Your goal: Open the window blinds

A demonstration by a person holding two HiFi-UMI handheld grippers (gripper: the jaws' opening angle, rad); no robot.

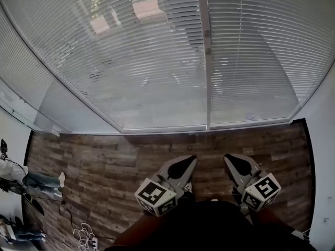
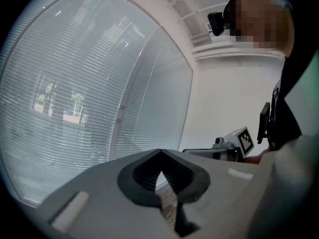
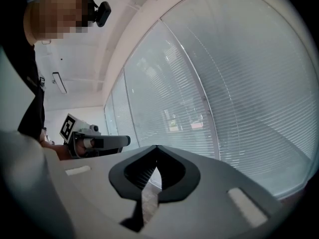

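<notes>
My left gripper point(image 1: 192, 159) point(image 2: 160, 153), grey shell with black ribbed pads: jaws together at the tips, only a thin slit behind them, nothing held. My right gripper point(image 1: 226, 157) point(image 3: 156, 148) is the same build, closed up too and empty. Both are held low in front of me, side by side and apart from each other, tips pointing toward the window. Each has a white cube with black square markers at its rear, left point(image 1: 156, 196), right point(image 1: 261, 191). Left gripper view catches the right gripper point(image 2: 230, 146) off to the side. Right gripper view catches the left gripper point(image 3: 94, 141) likewise.

Under the grippers is a brown wood-plank floor point(image 1: 104, 161), running up to the base of the window. The white horizontal-slat window blinds point(image 1: 146, 61) point(image 2: 75, 108) point(image 3: 239, 93) are ahead of both grippers and well apart from them, neither gripper touching. The blinds hang down over the whole glass to the bottom frame, and blurry outdoor shapes show faintly through the slats. A pale vertical frame bar point(image 1: 208, 61) splits the window into panels. More blind-covered panels run off to the left in the head view. A plain white wall point(image 2: 224, 98) meets the window on the right.

Far left on the floor, head view: a person's leg in blue jeans point(image 1: 39, 184) with a white sock, and a tangle of white cable point(image 1: 84, 234) near the bottom edge.
</notes>
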